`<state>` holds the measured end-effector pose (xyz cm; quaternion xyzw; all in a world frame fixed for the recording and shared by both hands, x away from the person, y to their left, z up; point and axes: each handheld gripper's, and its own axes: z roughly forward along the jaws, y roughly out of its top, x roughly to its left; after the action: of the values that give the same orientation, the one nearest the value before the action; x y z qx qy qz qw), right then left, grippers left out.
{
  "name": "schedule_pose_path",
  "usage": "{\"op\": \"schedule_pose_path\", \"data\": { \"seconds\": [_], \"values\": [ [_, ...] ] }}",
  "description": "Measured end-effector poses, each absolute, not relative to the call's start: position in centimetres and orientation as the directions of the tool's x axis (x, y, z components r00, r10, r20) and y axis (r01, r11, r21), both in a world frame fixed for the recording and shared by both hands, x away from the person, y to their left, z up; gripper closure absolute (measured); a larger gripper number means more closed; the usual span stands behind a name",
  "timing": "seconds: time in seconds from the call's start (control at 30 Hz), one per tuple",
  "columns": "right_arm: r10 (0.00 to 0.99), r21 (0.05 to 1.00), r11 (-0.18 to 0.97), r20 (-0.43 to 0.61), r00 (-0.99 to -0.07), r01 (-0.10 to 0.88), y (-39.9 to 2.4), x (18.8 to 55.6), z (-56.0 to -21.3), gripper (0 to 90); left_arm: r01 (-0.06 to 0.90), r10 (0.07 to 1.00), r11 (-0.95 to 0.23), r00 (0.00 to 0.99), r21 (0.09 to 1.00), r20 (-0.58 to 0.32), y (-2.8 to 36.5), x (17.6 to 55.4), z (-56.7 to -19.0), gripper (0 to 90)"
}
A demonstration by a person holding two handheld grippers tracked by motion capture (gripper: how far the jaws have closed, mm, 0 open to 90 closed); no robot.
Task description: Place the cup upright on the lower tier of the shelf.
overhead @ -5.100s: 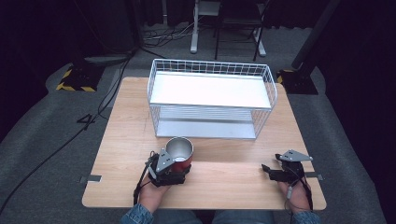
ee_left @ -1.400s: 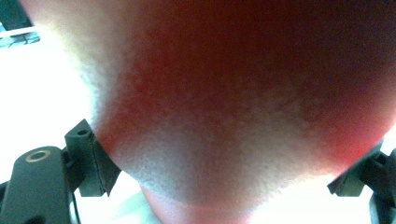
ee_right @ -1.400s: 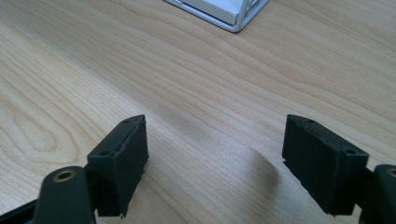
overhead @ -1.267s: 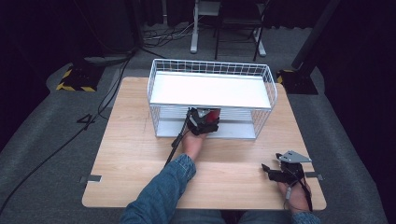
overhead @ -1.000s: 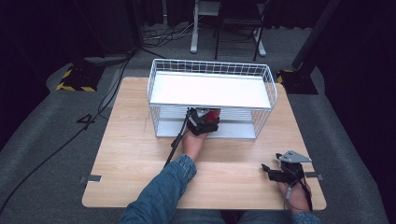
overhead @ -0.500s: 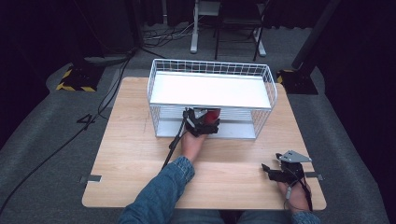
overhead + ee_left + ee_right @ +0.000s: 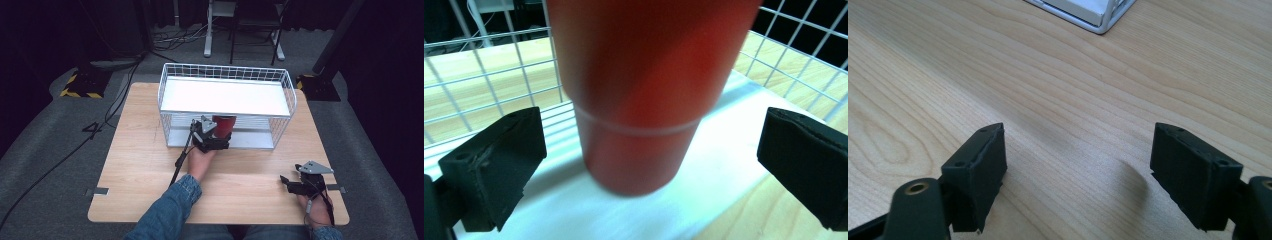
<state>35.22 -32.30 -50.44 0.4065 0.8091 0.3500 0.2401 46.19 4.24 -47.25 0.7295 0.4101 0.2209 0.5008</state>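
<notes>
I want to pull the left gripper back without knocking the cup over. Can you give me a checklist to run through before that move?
1. Left gripper jaws open, gaps on both sides of the red cup: ok.
2. Cup upright on the lower shelf of the wire rack: ok.
3. Cup base fully on the shelf: seems so, blurred, cannot tell.
4. Left gripper's cable clear of the rack: ok.
5. Right gripper open, resting away on the table: ok.

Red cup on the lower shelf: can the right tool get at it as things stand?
Probably not directly: the left tool sits open around the cup at the rack's open front, blocking the approach; the right tool rests far off.
</notes>
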Motion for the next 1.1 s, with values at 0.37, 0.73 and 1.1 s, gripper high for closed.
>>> {"op": "schedule_pose_path", "data": {
  "seconds": [0.37, 0.73, 1.1],
  "values": [
    [0.822, 0.762, 0.427, -0.103, -0.561, 0.486, -32.2, 35.3, -50.4, 22.8, 0.374, 0.8, -0.162, 0.592, 0.913, -0.1, 6.8, 43.2, -46.2, 0.0],
    [0.822, 0.762, 0.427, -0.102, -0.561, 0.487, -32.2, 35.3, -50.4, 22.8, 0.385, 0.786, -0.173, 0.609, 0.907, -0.109, 8.8, 40.7, -45.6, 0.0],
    [0.821, 0.762, 0.426, -0.099, -0.562, 0.488, -32.2, 35.4, -50.4, 22.7, 0.402, 0.772, -0.201, 0.627, 0.893, -0.108, 12.4, 37.5, -44.6, 0.0]
  ]
}}
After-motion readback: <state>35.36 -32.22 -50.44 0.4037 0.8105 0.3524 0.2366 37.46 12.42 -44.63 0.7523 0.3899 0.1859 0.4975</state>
